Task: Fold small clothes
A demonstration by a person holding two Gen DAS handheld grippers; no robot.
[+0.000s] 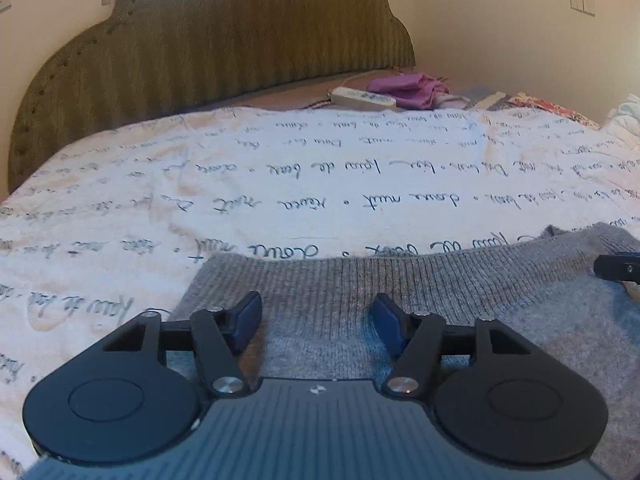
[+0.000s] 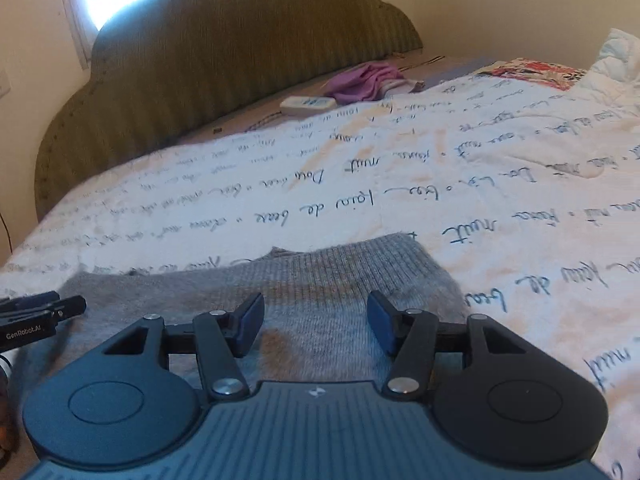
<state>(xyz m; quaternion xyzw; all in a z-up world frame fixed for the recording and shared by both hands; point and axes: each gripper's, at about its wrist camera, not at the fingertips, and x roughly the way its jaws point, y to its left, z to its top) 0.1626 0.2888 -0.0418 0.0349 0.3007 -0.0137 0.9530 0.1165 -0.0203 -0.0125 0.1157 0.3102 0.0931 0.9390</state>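
The near part of the grey sweater (image 1: 400, 292) is hidden beneath the left gripper (image 1: 316, 320), and its right side runs out of the left wrist view. In the right wrist view the left gripper (image 2: 40, 316) is cut by the picture's edge, so only its tips show. The cursive print on the bedspread (image 2: 500, 184) blurs toward the head of the bed and cannot be read there. The purple cloth (image 1: 404, 86) and the white flat device (image 1: 362, 98) near the headboard (image 1: 200, 52) are too small to identify. At the bed's far right corner, patterned fabric (image 2: 536, 72) is blurred and cut off.
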